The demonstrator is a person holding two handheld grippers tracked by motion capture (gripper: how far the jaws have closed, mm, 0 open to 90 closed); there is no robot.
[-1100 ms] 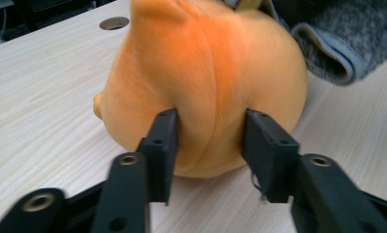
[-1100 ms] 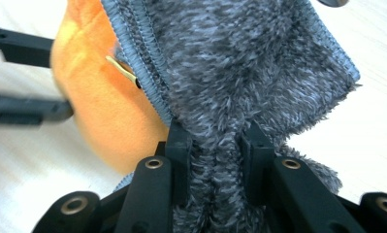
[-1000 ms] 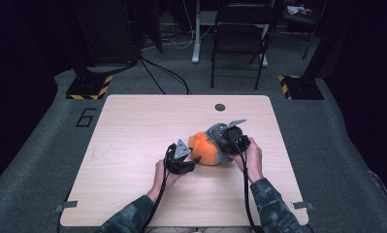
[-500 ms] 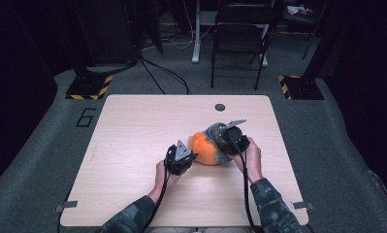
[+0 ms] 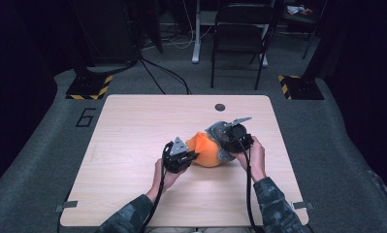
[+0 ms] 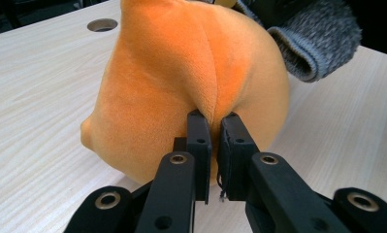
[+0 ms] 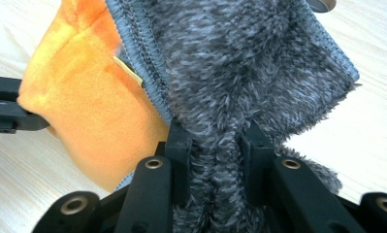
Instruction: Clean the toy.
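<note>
A rounded orange plush toy [image 5: 206, 150] is lying on the pale wooden surface [image 5: 133, 126], right of centre and toward the person's edge. A grey fuzzy knitted cover [image 5: 221, 136] is sitting over the toy's right side, its ribbed hem [image 7: 133, 53] crossing the orange fabric.

The left tool [image 5: 185, 156] is pressing against the toy's left side. Its jaws have just been closing and are now standing almost together, pinching a raised fold of the orange plush [image 6: 213, 104] between the pads. The left hand [image 5: 164, 175] is gripping the tool body from behind.

The right tool [image 5: 230, 141] is bearing on the toy's right side. Its jaws are clamping a bunched fold of the grey knitted cover [image 7: 215, 160], with the fabric filling the gap between the pads. The right hand [image 5: 253, 158] is holding that tool.

A round cable hole [image 5: 220, 107] is sitting in the surface beyond the toy. A black folding chair [image 5: 239, 34] is standing on the grey floor beyond the far edge.
</note>
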